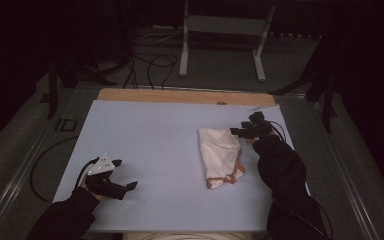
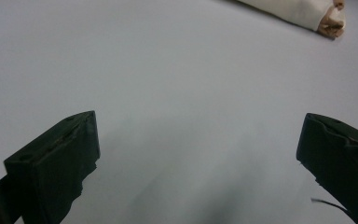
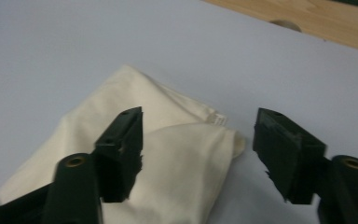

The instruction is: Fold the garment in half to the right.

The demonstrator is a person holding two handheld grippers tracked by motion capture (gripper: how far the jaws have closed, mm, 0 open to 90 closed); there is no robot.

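Cream cloth [image 1: 219,150]: soft, matt, creased weave. Worktop [image 1: 150,150]: smooth matt pale sheet; bare wood strip [image 1: 180,96] along far edge.

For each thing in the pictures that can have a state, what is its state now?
cream cloth: folded, lying flat on the table, held by no gripper.
left gripper: open, nothing between its jaws, apart from the cloth.
right gripper: open, jaws over the cloth's corner, not pressing it.

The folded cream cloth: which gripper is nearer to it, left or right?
Right. The right gripper hovers at the far right corner of the cream cloth, fingers open. The left gripper sits far across the table, open.
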